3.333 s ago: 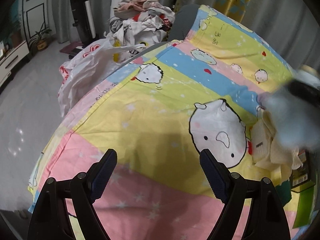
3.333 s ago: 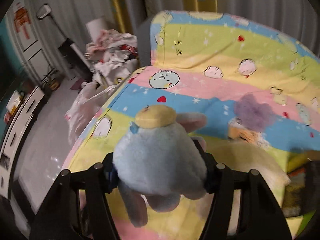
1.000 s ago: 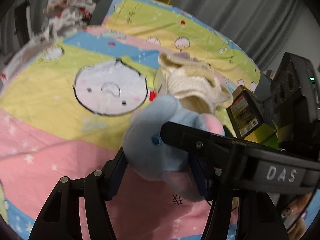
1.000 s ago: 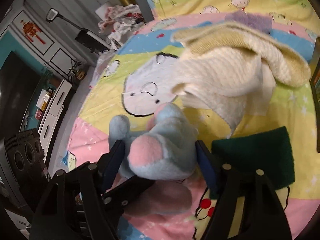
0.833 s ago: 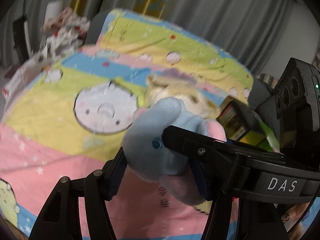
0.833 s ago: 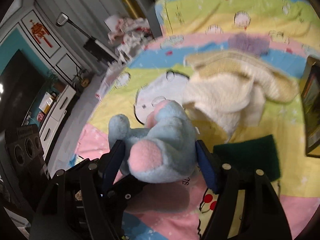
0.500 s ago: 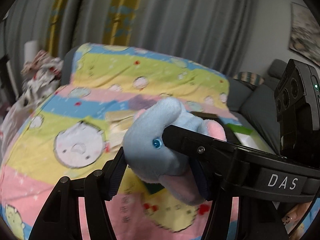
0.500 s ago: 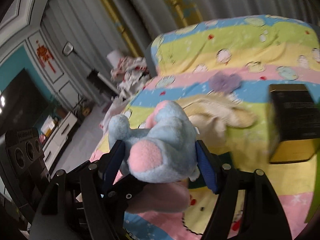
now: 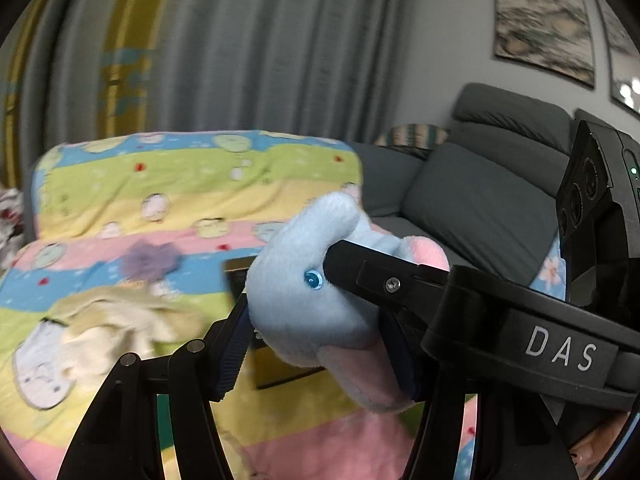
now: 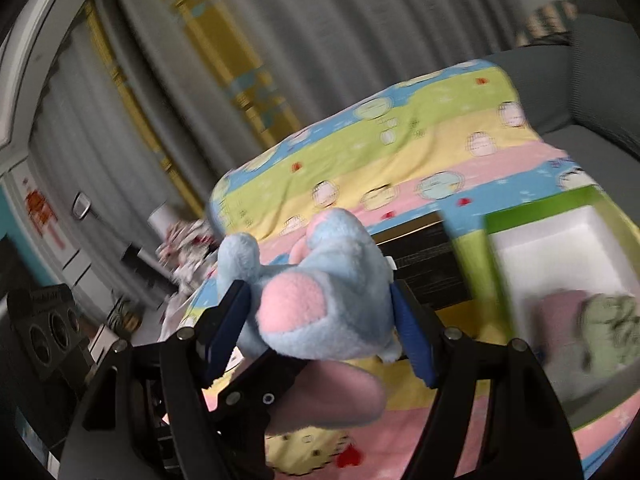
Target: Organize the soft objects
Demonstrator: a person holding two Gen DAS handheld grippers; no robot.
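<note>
**Ana:** Plush elephant (image 10: 320, 300), blue with pink patches, sits dead centre in both wrist views, lifted clear above the striped cartoon bedsheet (image 10: 400, 152). Nothing of it touches the sheet.

**Ben:** And both tools are on it! The right gripper (image 10: 320, 312) pinches the body between its blue pads, and the left gripper (image 9: 316, 344) is clamped on it too, coming across from the opposite side. A double grip.

**Ana:** So where does it go? My guess is the green box with the white lining (image 10: 560, 248), at the right edge of the right wrist view. Soft pieces already lie in its lower corner, blurred, pinkish and pale green.

**Ben:** Then doing this well means one gripper letting go before the carry, I'd say. Two clamps on one squashy toy can tug against each other.

**Ana:** Agreed. Keep it high enough to clear the box's green rim and the dark box (image 10: 420, 264) just behind the toy, then lower it into the bare white part.

**Ben:** Orientation? In the left wrist view the eye (image 9: 311, 279) faces the camera, rounded head end up towards upper centre, pink end hanging to lower right.

**Ana:** So the long axis tilts, upper left to lower right. In the right view it runs roughly across the jaws.

**Ben:** The cream knitted cloth (image 9: 112, 320) lies at lower left, on the sheet.
</note>
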